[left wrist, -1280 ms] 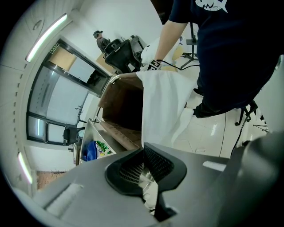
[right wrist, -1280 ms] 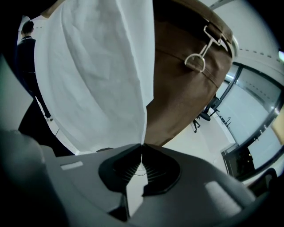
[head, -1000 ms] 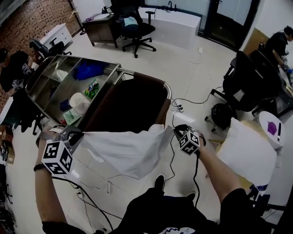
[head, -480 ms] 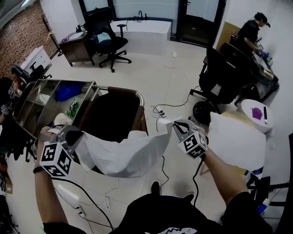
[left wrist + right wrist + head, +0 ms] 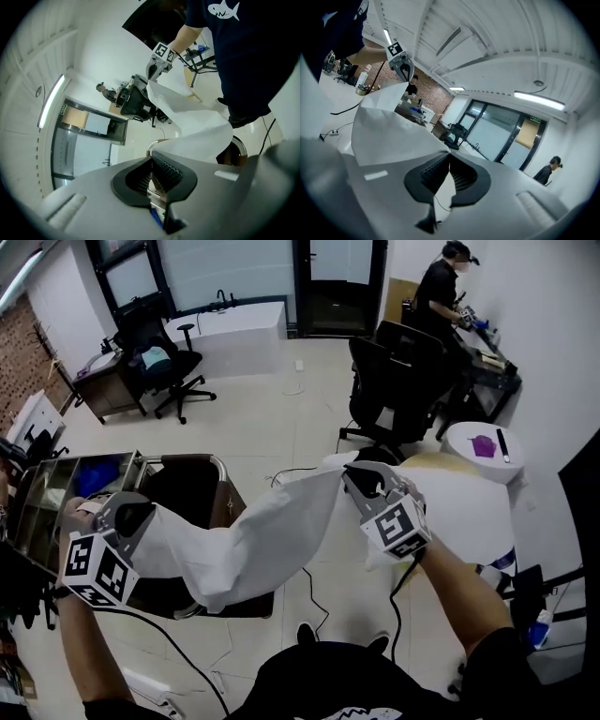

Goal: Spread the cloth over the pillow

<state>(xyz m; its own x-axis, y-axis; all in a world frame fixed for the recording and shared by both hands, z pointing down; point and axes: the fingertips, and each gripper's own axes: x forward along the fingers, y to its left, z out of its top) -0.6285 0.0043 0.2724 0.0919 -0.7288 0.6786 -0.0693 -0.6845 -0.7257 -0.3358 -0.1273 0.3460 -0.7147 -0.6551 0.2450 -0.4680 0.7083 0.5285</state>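
Two corners of the white cloth (image 5: pixel 267 540) were pinched, one per gripper. The cloth was the largest item, a sagging span with its long axis running from 8 to 2 o'clock in the head view.

The white pillow (image 5: pixel 473 507) sat at 3 o'clock of the frame; what supported it could not be made out.

Right gripper (image 5: pixel 352 476): jaws closed tight on the cloth's upper corner, held just over the pillow's 9 o'clock edge. Left gripper (image 5: pixel 141 514): jaws fully closed on the opposite corner, well apart from the pillow, out at 8 o'clock.

Key relation: the pillow lay at 3 o'clock from the right gripper, and the right hand was clearly the nearer one. My judgement was that the cloth had to travel on toward 3 o'clock, with the left corner trailing.

Change against a second earlier: the cloth then hung low in front of the shelved cart (image 5: pixel 42 498), with the pillow well off to the side. Both grippers had since risen and swung toward the pillow, so the leading corner now overlapped it.
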